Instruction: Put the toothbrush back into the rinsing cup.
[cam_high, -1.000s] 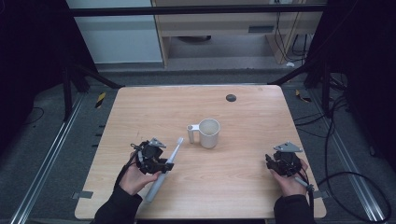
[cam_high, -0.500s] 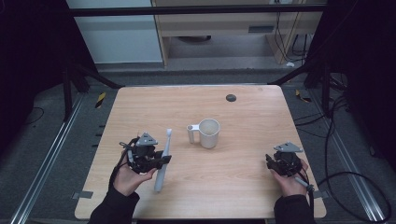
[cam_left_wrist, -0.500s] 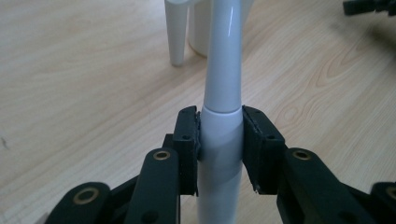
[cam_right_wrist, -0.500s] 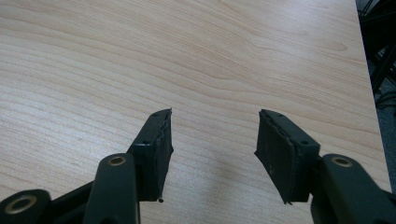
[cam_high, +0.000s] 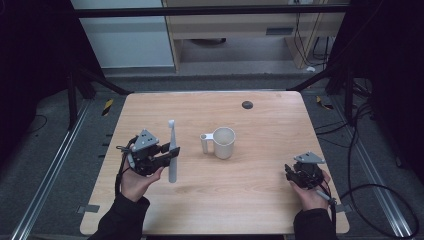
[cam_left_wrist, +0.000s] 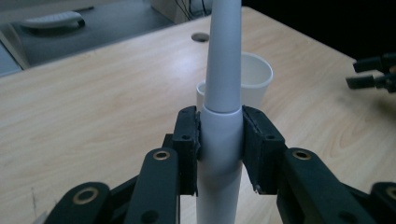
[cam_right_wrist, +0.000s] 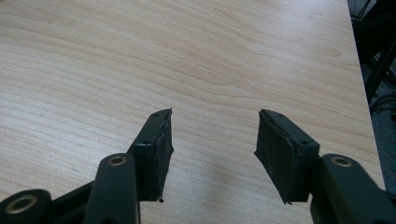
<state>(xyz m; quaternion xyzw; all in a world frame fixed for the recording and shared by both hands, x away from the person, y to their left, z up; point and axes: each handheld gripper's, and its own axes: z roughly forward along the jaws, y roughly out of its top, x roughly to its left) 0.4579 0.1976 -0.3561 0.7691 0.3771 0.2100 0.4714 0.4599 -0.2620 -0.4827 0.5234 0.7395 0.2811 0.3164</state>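
1. Electric toothbrush (cam_high: 172, 150), white and slim, is clamped around its handle by the left gripper (cam_high: 167, 155) and held upright above the left part of the wooden table (cam_high: 260, 200), brush end up.
2. Left gripper view: both black pads press the toothbrush (cam_left_wrist: 222, 93) just below the seam where the handle narrows to the neck.
3. White mug (cam_high: 223, 142) stands near the table's middle, to the right of the toothbrush, its handle pointing left.
4. Right gripper (cam_high: 296, 176) rests near the right edge, jaws apart and holding nothing; its own view shows bare wood between the pads (cam_right_wrist: 154, 149).
5. Risk, as a judgement: the smooth round handle could swivel or slide in the pads, and if it is carried to the mug tilted it could knock the light mug over.
6. Hard to make out: the brush head is cut off at the top of the left gripper view, and the bristles are too small to tell from above. The mug's inside is hidden.
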